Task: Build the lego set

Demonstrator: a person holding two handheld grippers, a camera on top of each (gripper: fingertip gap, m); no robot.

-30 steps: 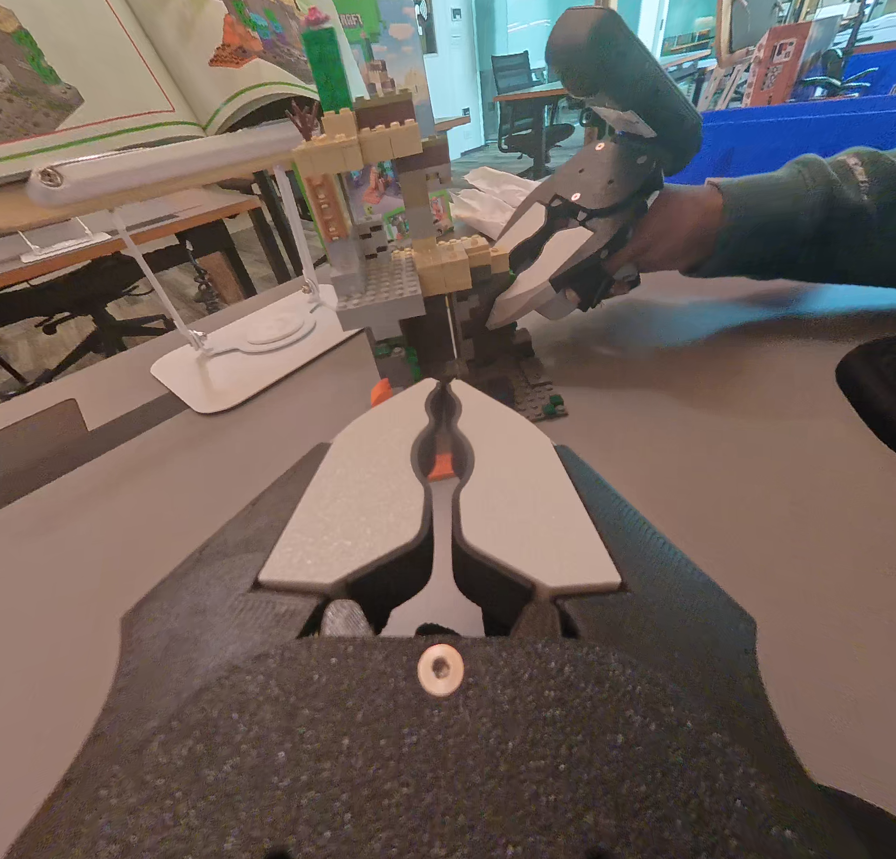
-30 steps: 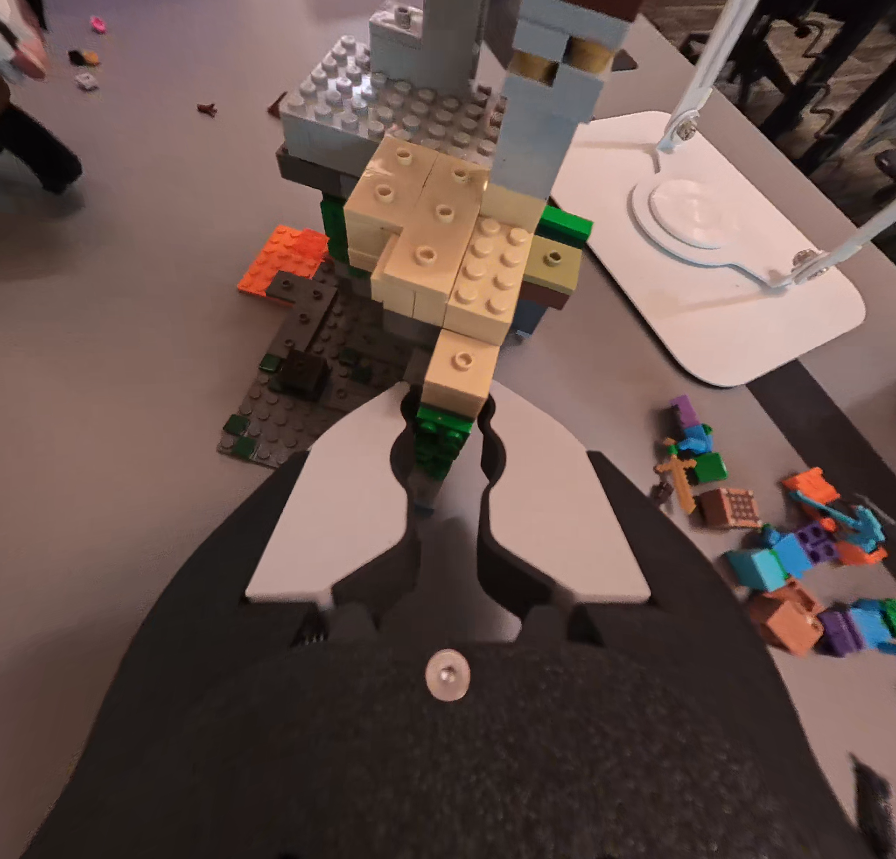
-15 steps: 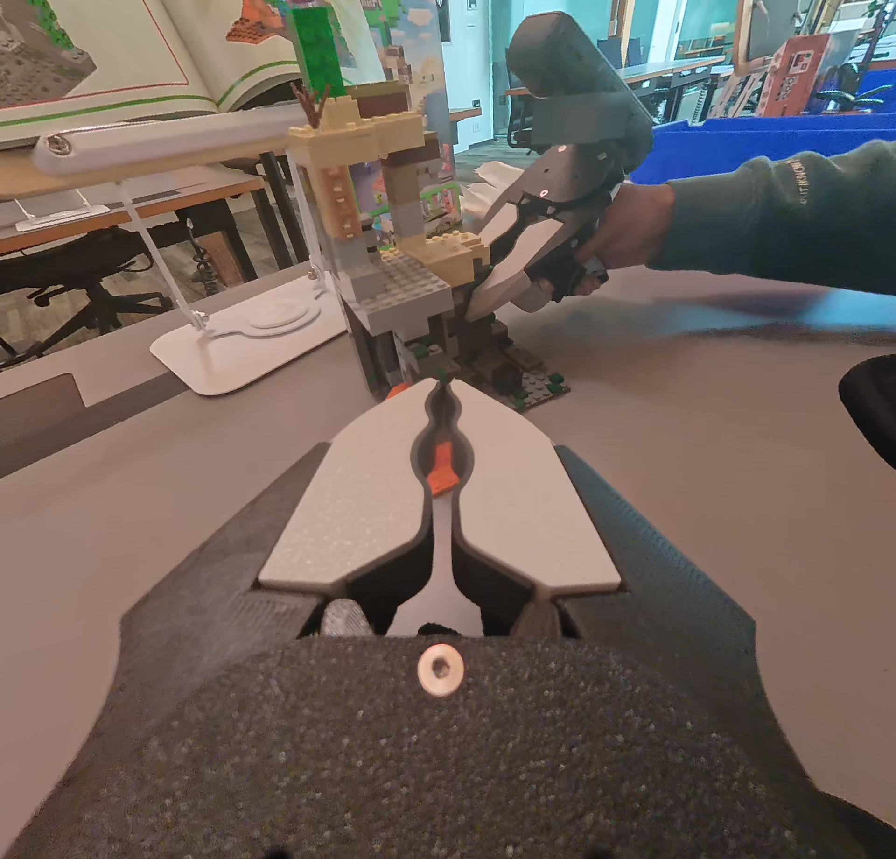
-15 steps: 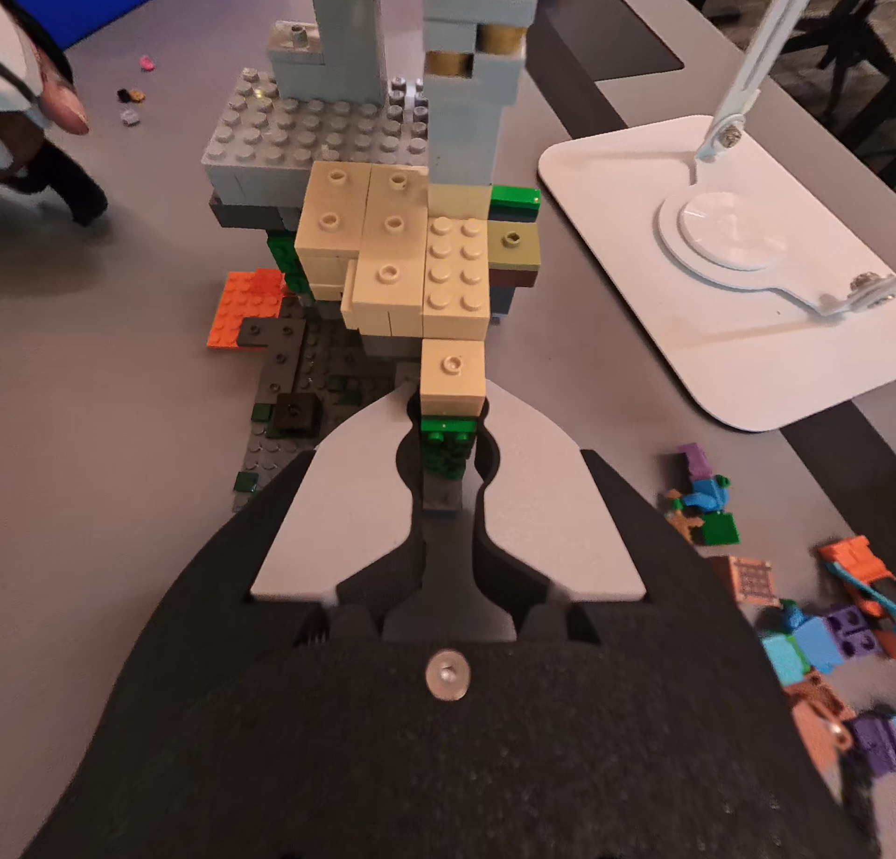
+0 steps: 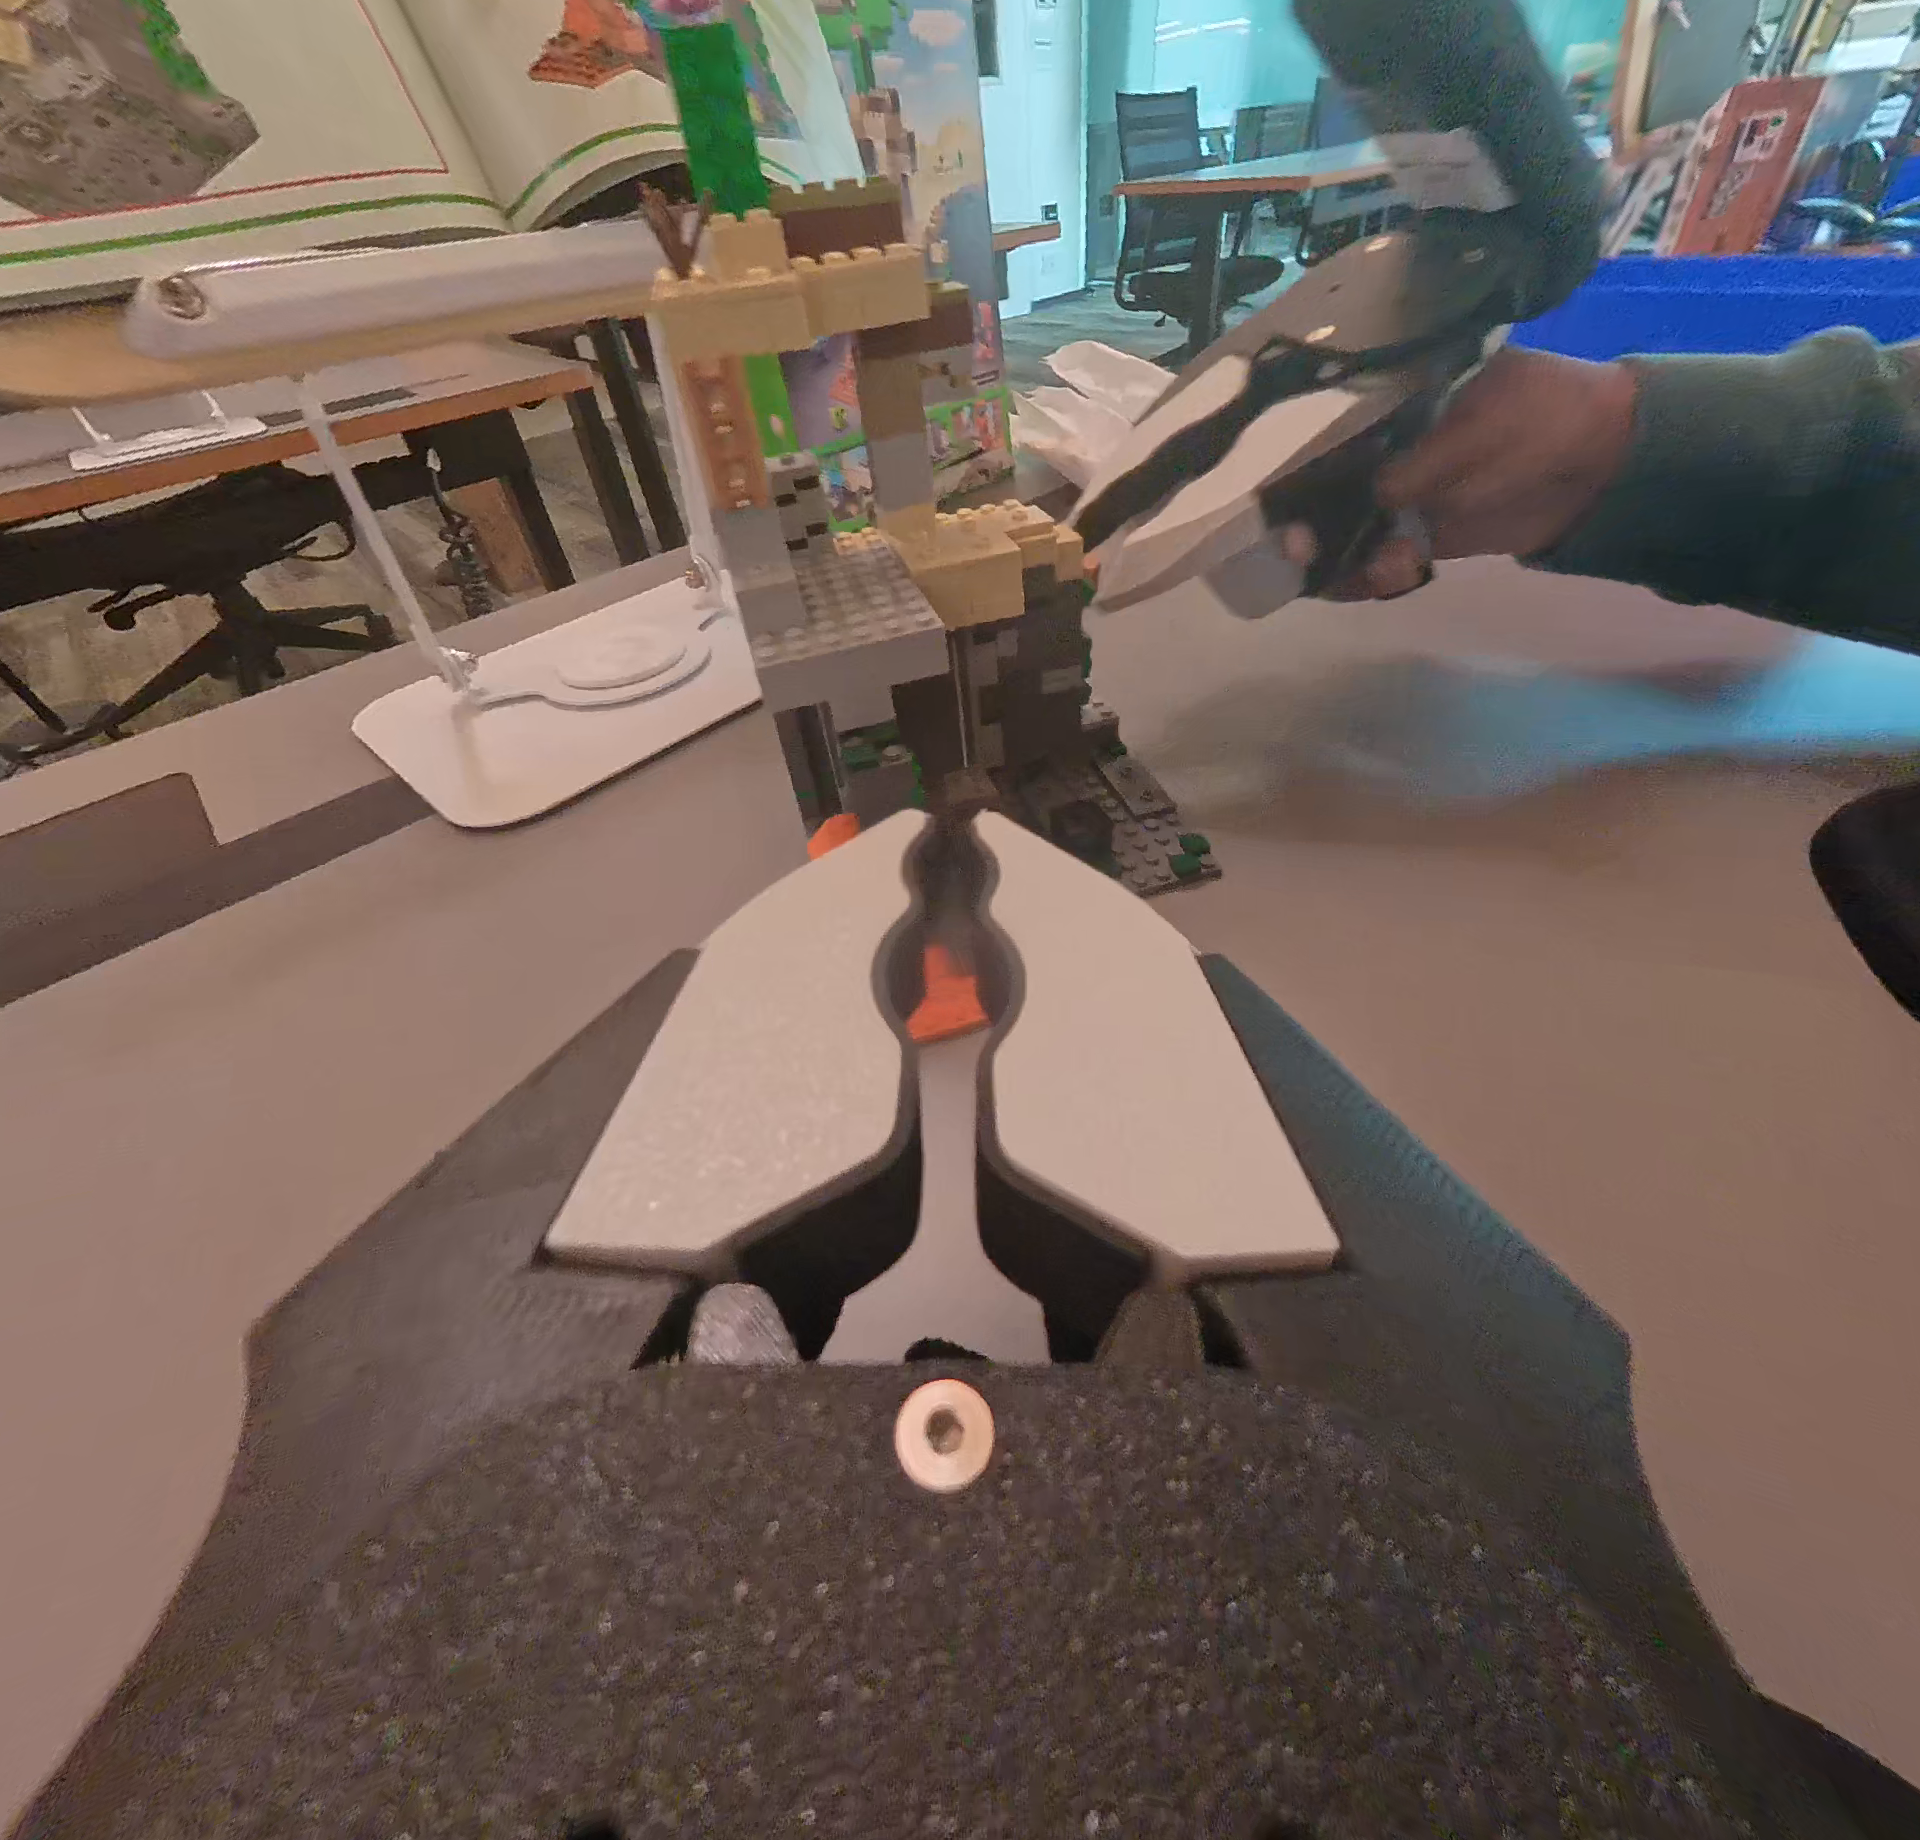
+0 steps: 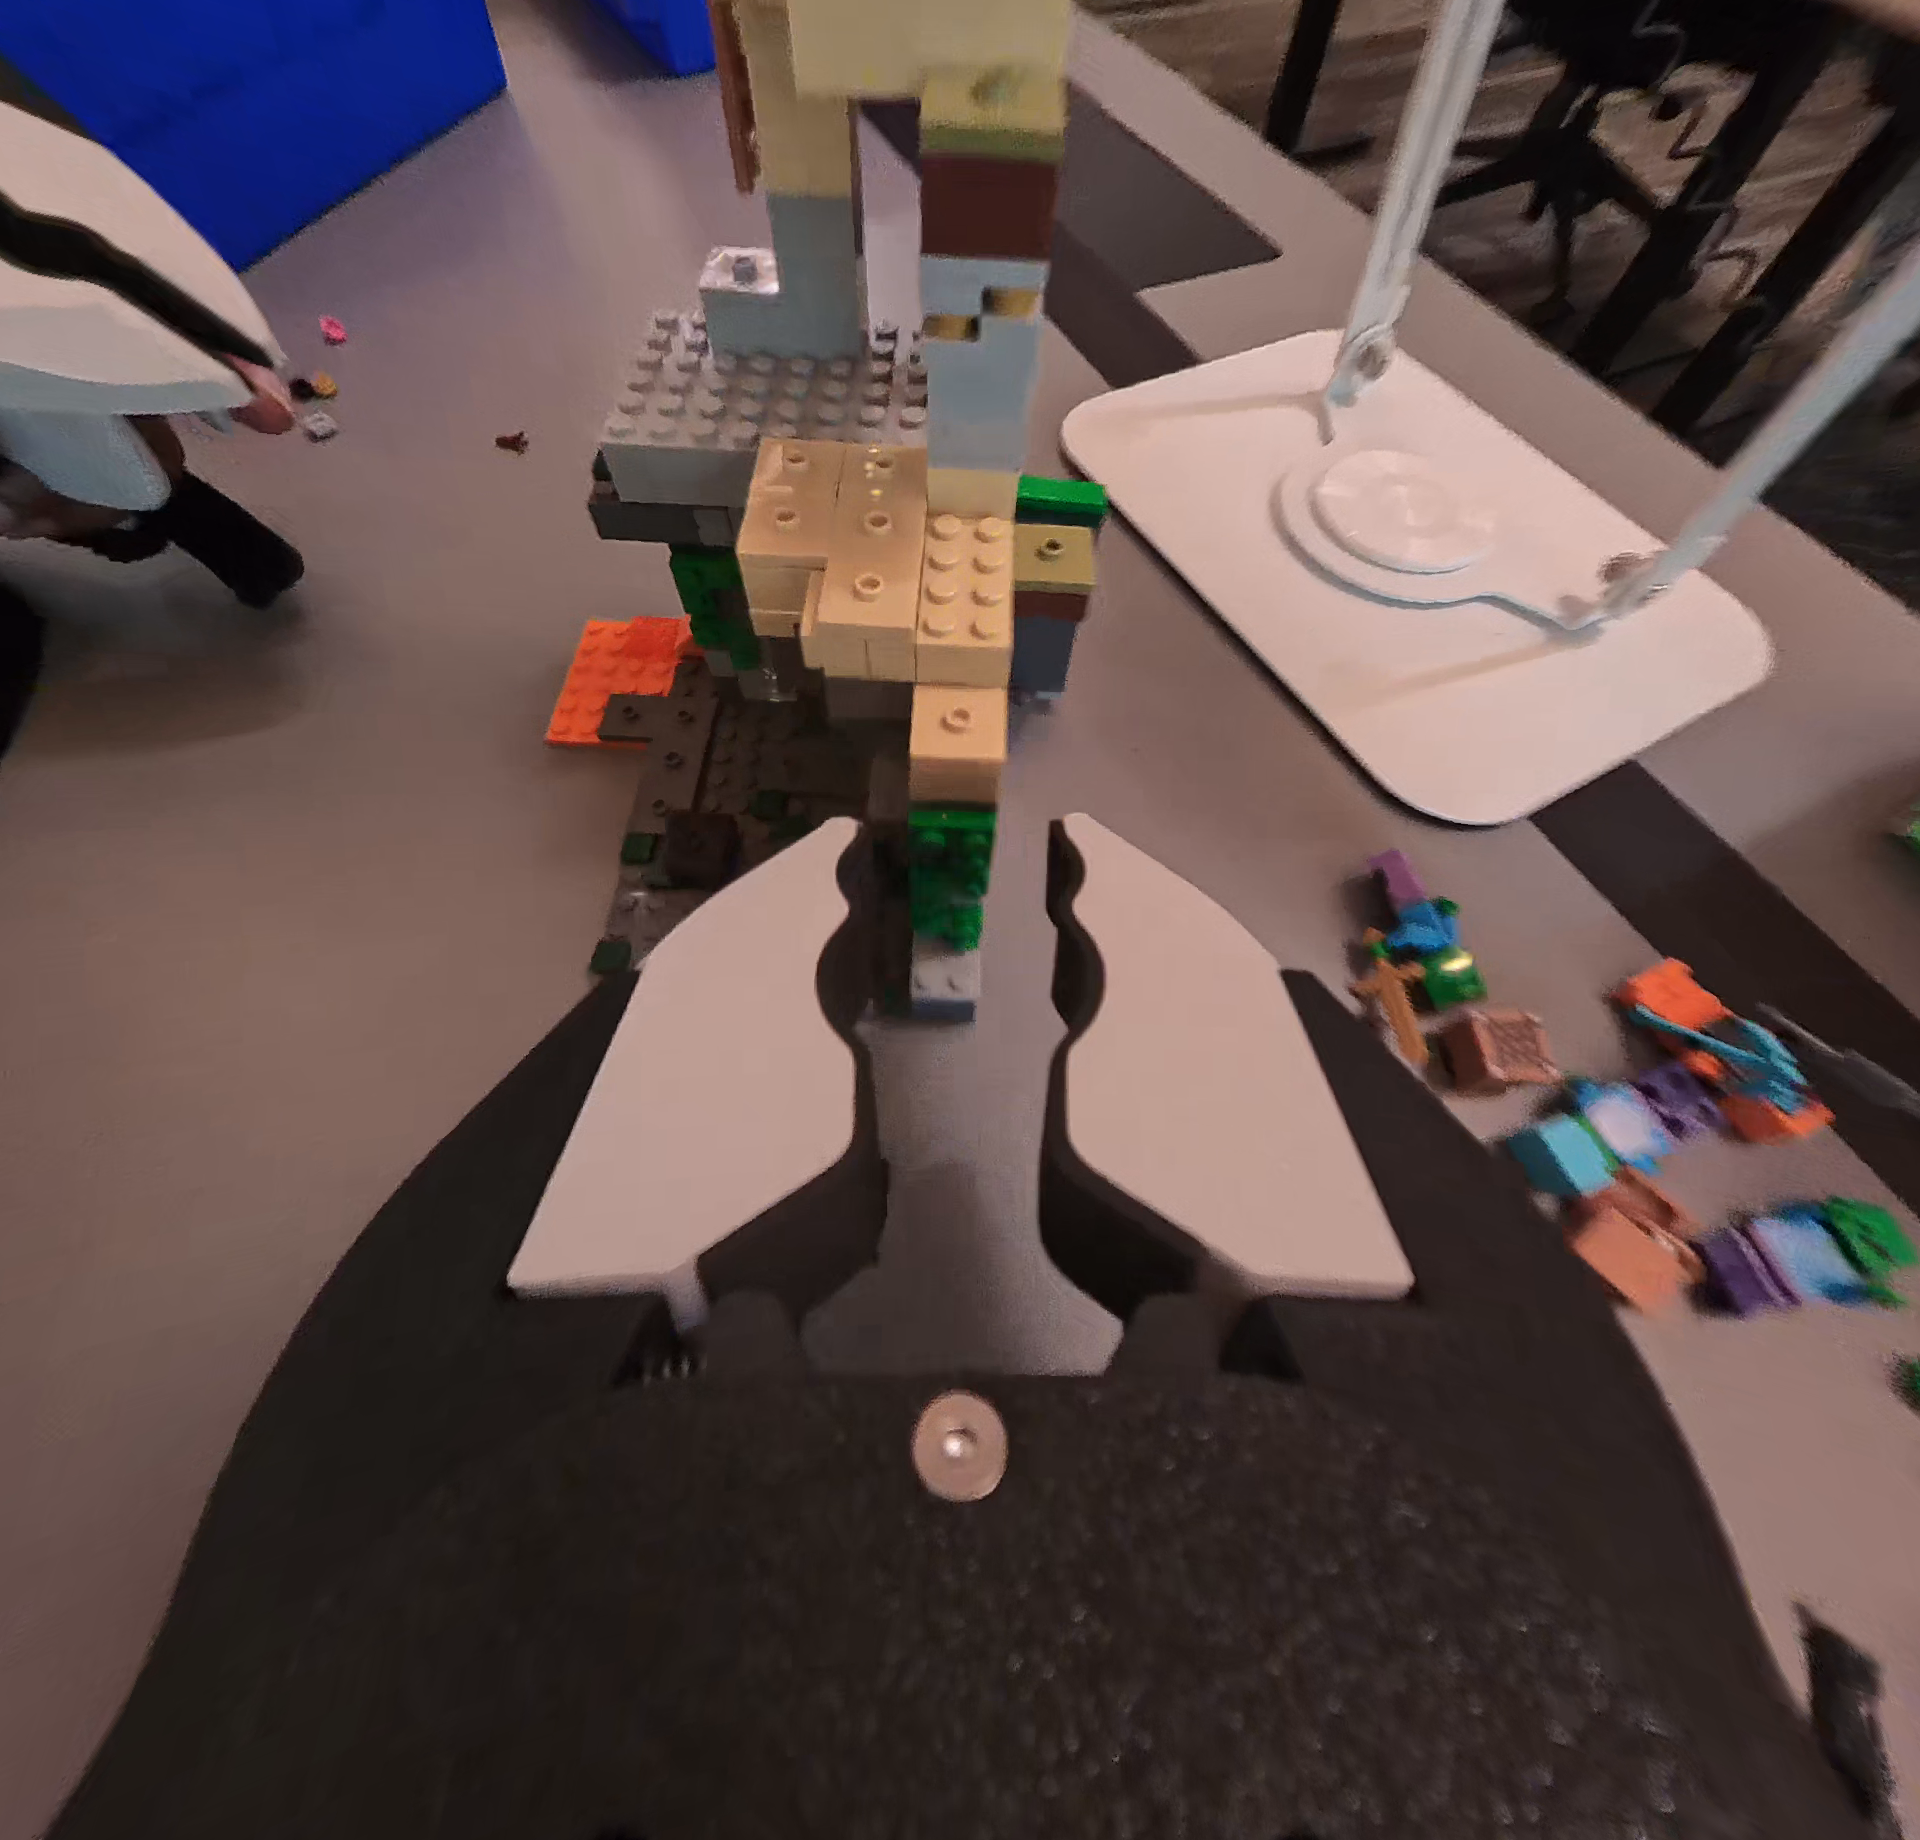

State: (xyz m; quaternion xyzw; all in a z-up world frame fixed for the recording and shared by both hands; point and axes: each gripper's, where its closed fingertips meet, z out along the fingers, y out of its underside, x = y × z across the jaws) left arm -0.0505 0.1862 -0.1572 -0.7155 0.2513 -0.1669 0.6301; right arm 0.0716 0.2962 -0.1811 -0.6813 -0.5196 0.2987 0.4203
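Note:
The partly built lego model stands on the grey table, with tan bricks on top, a grey plate, a dark base and an orange plate at one side. It also shows in the left wrist view. My right gripper is open, one finger on each side of the model's green and tan column, not touching it. In the left wrist view it hovers by the tan bricks. My left gripper is shut on a small orange piece, a little short of the model's base.
A white stand base sits right of the model and carries the open instruction booklet. Loose coloured pieces and small figures lie at the right. A few tiny pieces lie far left. A blue bin is behind. The left gripper's tips are roughly 20 centimetres from the right gripper's.
My right gripper has opened, let go of the green column and drawn back a little. My left gripper stays shut on the orange piece.

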